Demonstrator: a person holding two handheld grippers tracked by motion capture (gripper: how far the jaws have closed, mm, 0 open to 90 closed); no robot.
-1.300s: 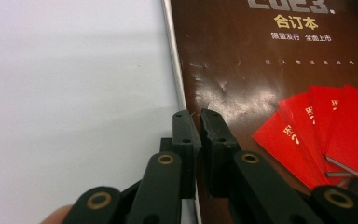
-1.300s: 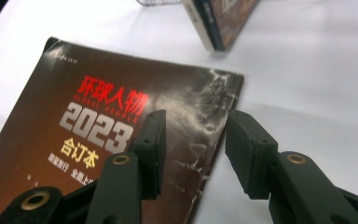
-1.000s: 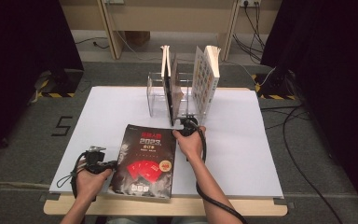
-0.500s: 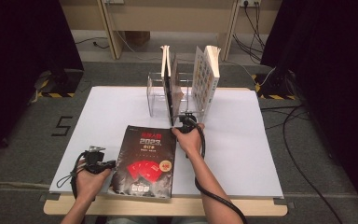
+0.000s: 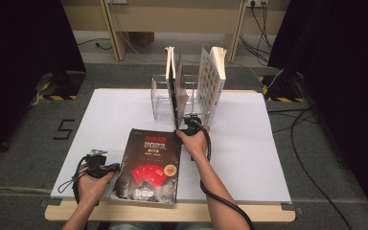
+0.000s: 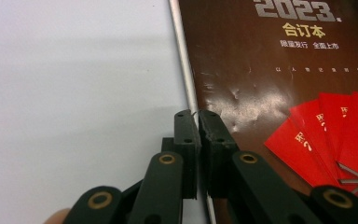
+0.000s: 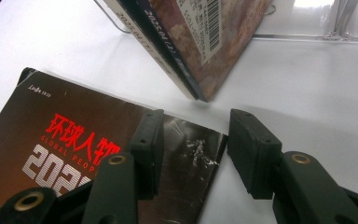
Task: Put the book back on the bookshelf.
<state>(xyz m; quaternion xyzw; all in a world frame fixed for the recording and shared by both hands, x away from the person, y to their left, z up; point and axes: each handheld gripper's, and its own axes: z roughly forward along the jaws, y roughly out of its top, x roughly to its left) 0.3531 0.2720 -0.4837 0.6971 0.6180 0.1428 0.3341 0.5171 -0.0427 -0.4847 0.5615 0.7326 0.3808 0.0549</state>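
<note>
Left tool (image 6: 198, 122) at book (image 6: 279, 79) edge

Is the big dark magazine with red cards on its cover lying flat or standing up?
Lying flat: the dark magazine rests cover-up on the white table, outside the clear rack.

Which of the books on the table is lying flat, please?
The dark book with red cards on its cover lies flat near the table's front edge; the others stand upright in the clear rack behind it.

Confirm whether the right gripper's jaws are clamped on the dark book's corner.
No: the right gripper stands open, its jaws straddling the book's corner without pressing it.
</note>
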